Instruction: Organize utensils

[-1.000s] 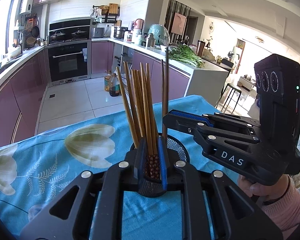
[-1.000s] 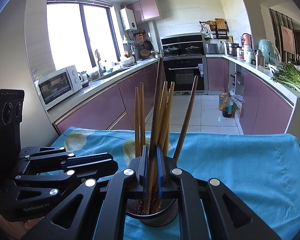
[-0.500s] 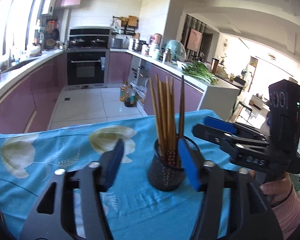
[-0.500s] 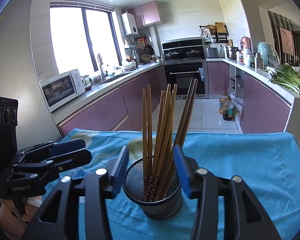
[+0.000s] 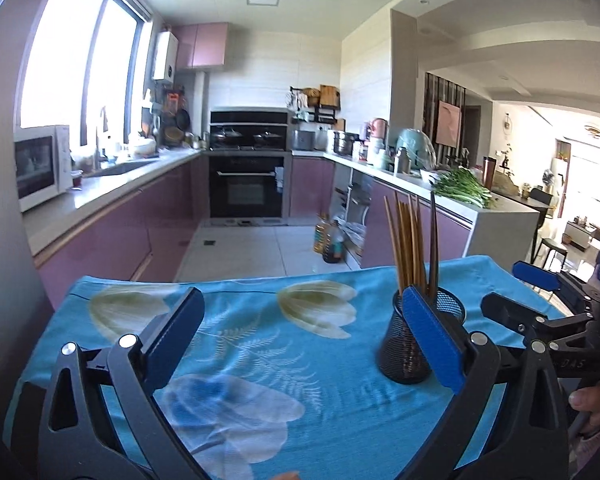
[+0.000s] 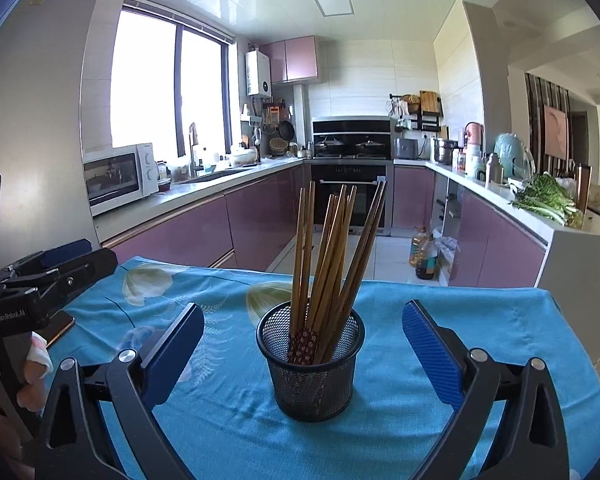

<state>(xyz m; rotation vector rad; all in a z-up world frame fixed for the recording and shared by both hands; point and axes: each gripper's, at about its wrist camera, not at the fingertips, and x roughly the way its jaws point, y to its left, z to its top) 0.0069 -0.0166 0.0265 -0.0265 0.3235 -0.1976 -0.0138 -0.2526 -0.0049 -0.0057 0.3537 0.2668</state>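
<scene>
Release step judged done: the chopsticks [image 6: 332, 256] are seen standing loose in the mesh cup [image 6: 310, 364], which sits upright on the counter [image 6: 480, 312], central in the right wrist view.

Right hand-held gripper [image 6: 303, 354]: jaws have just been opening, now spread wide; cup is framed between the blue pads but touched by neither; nothing gripped.

Left hand-held gripper [image 5: 300, 338]: jaws also just opened, released and empty; cup is seen off to its right, partly hidden behind the right-side pad; contact there cannot be told.

No stray utensils are visible on the cloth, so the task is judged near complete; next move calls for a clear backing-off without the cup being clipped.

Materials: cup is black wire mesh, cylindrical, light, likely tipped easily; chopsticks are slim tapered wood, patterned at the lower ends, fanned unevenly; cloth is blue, floral, slightly wrinkled.
</scene>
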